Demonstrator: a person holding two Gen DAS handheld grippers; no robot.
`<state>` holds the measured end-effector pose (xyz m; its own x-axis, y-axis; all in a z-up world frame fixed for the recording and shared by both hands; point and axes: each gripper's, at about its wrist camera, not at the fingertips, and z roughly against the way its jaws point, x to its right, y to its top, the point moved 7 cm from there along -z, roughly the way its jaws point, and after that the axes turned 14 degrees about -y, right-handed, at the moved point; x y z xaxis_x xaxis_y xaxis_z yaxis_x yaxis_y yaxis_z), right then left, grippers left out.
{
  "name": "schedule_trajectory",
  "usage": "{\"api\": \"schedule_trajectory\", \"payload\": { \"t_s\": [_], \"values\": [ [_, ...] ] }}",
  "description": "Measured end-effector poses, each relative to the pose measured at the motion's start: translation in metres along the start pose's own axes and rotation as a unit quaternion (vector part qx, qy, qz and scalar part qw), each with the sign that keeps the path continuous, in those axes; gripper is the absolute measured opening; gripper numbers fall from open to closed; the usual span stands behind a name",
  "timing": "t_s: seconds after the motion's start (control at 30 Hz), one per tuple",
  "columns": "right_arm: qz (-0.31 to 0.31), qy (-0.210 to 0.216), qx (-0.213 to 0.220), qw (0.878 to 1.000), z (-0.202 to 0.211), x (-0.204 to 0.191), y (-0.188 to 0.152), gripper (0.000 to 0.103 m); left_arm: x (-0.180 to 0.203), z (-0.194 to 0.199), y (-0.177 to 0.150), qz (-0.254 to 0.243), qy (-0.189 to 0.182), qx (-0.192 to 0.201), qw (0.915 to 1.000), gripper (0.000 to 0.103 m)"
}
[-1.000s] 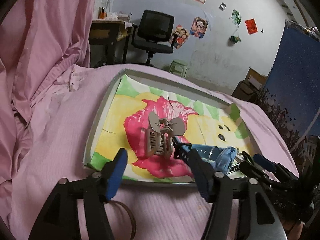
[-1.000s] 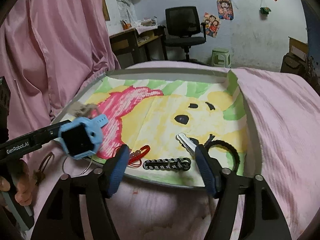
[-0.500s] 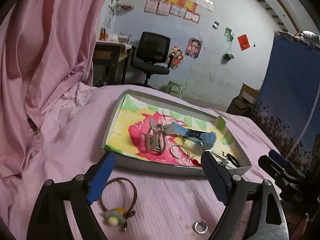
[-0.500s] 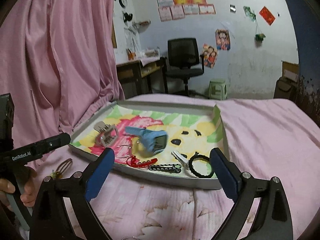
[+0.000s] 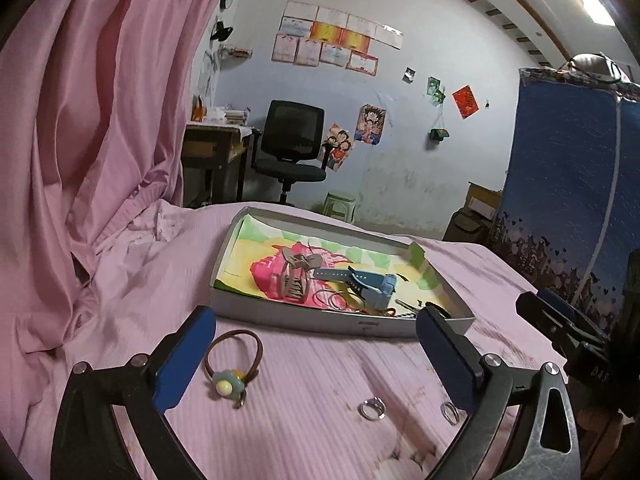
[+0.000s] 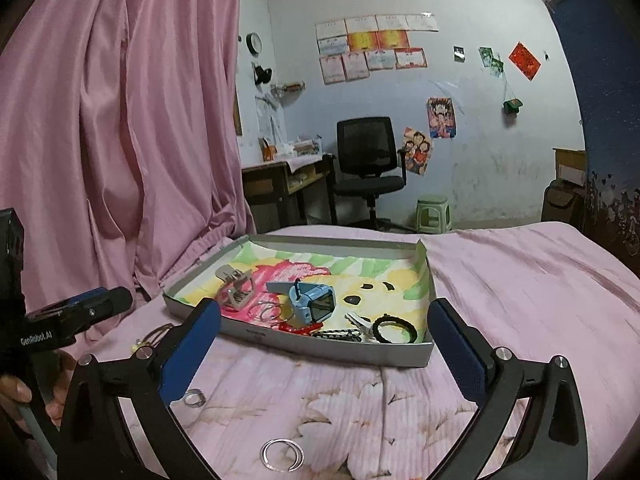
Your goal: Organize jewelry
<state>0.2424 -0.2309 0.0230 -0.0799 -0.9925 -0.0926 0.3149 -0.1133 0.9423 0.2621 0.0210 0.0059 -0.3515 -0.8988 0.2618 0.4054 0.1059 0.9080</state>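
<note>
Pink curtain (image 6: 120, 128) hangs along the bed's left edge, close behind the tray's left side.

Left gripper (image 5: 316, 354): blue-padded jaws spread wide, nothing between them, above the pink ribbed bedsheet (image 5: 304, 380) short of the tray's near edge. Under its left jaw, a brown hair tie with a blue-yellow flower charm (image 5: 232, 364) lies loose on the sheet. Further right, two small silver rings (image 5: 372, 408) and (image 5: 449, 413) lie apart from each other.

Shallow grey cardboard tray with a painted paper liner (image 6: 340, 346) sits mid-bed. Inside, left to right: beige claw hair clip (image 6: 236, 292), thin wire hoops (image 6: 266, 312), light-blue smartwatch (image 6: 312, 304), red cord piece (image 6: 296, 328), black-and-white braided band (image 6: 340, 334), black cord bracelet (image 6: 394, 330) at the near right corner.

Right gripper (image 6: 324, 352): jaws wide, empty, in front of the tray's near edge. A larger silver hoop (image 6: 282, 455) lies on the sheet below it.

Bare sheet runs right of the tray to the bed's right edge; blue starry cabinet (image 5: 568, 200) stands beyond it.
</note>
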Motion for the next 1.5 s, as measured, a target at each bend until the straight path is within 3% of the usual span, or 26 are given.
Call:
{"api": "schedule_trajectory", "payload": {
  "t_s": [0.37, 1.5],
  "values": [
    [0.006, 0.000, 0.024, 1.000, 0.027, 0.001, -0.009, 0.102, 0.015, 0.021, -0.015, -0.024, 0.008, 0.009, 0.9996, 0.102],
    [0.039, 0.002, -0.026, 0.999, 0.035, 0.008, -0.055, 0.102, -0.007, 0.013, -0.064, 0.031, 0.012, -0.049, 0.9982, 0.102]
  ]
}}
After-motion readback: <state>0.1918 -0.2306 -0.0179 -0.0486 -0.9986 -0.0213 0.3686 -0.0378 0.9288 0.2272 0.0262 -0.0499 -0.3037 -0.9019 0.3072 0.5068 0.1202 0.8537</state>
